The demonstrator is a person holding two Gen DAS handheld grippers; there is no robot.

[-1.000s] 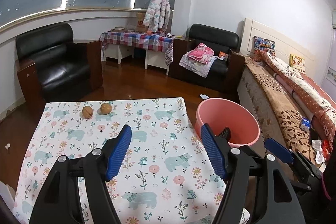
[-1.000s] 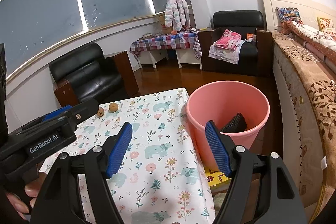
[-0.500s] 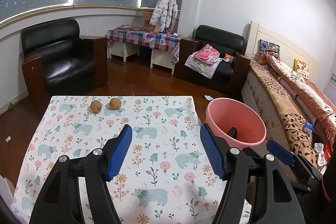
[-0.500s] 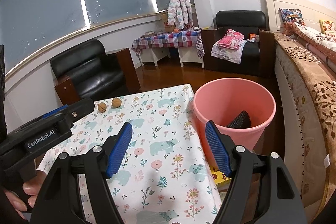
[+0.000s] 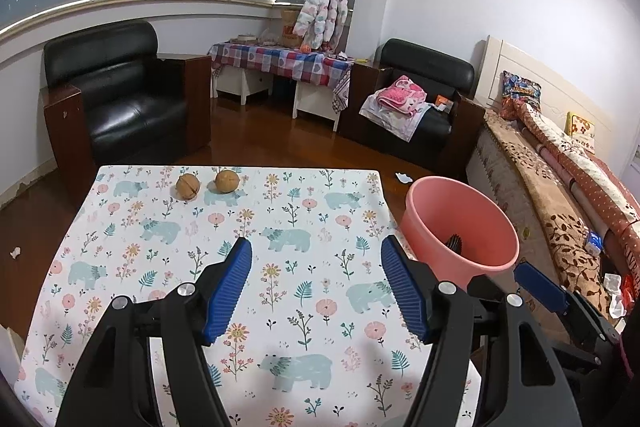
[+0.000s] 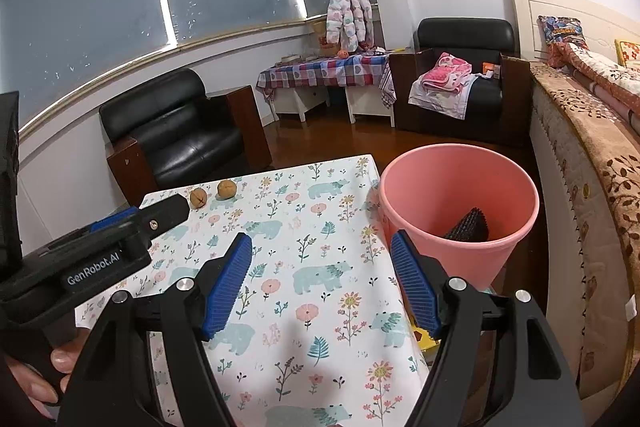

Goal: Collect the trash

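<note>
Two brown walnuts (image 5: 187, 186) (image 5: 227, 181) lie side by side near the far left edge of a table with a bear-and-flower cloth (image 5: 296, 227); the right wrist view shows the same walnuts (image 6: 198, 197) (image 6: 227, 189). A pink bin (image 5: 460, 231) (image 6: 456, 195) stands off the table's right edge with a dark ridged object (image 6: 468, 225) inside. My left gripper (image 5: 316, 287) hangs open above the cloth's middle, nothing between its blue pads. My right gripper (image 6: 320, 281) is open too, above the cloth near the bin. The left gripper's body (image 6: 96, 251) shows at the left of the right wrist view.
A black armchair (image 5: 120, 95) stands beyond the table on the left, a second one (image 5: 420, 99) with pink cloth at the back right. A bed with patterned blankets (image 5: 560, 187) runs along the right. A low checked-cloth table (image 5: 284, 63) sits under the window.
The left gripper has drawn back from the table's far end, so more of the cloth and both walnuts show farther ahead. The right gripper has barely moved. Both stay open.
</note>
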